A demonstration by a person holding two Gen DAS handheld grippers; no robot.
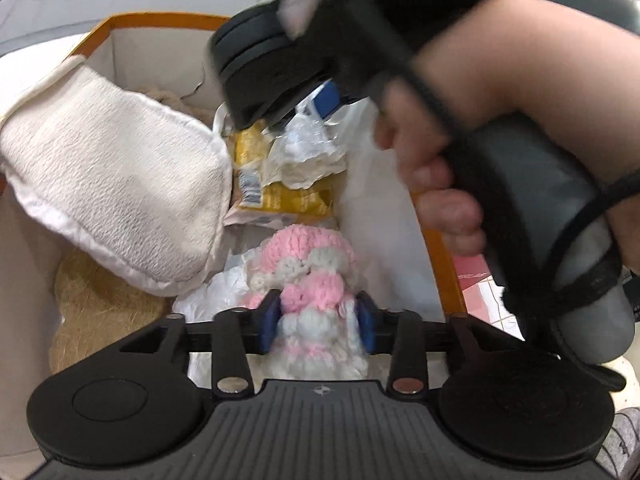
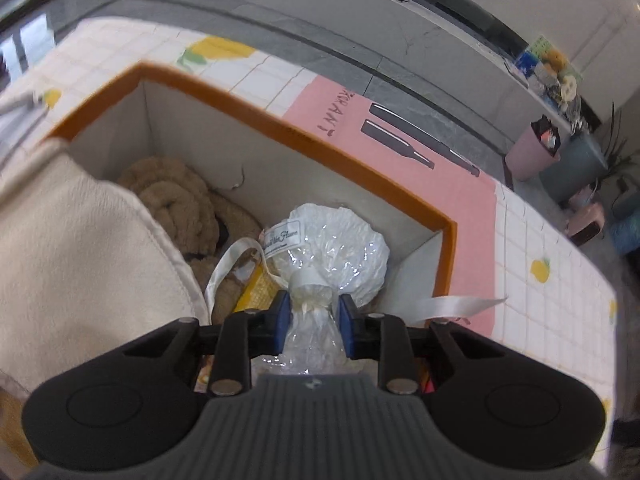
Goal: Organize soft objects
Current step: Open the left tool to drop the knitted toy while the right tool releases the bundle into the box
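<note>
over the orange-rimmed box (image 2: 304,136), left gripper (image 1: 318,320) pinching knitted toy (image 1: 310,276), right gripper (image 2: 314,318) pinching plastic pouch (image 2: 340,248)

- A table (image 2: 540,232) covered with a white tiled cloth with lemon prints fills the right and upper left of the right wrist view.
- A pink mat (image 2: 400,152) with black bottle shapes lies flat on it, centre right.
- An orange-rimmed box (image 2: 304,136) stands on the table, touching the mat's left edge.
</note>
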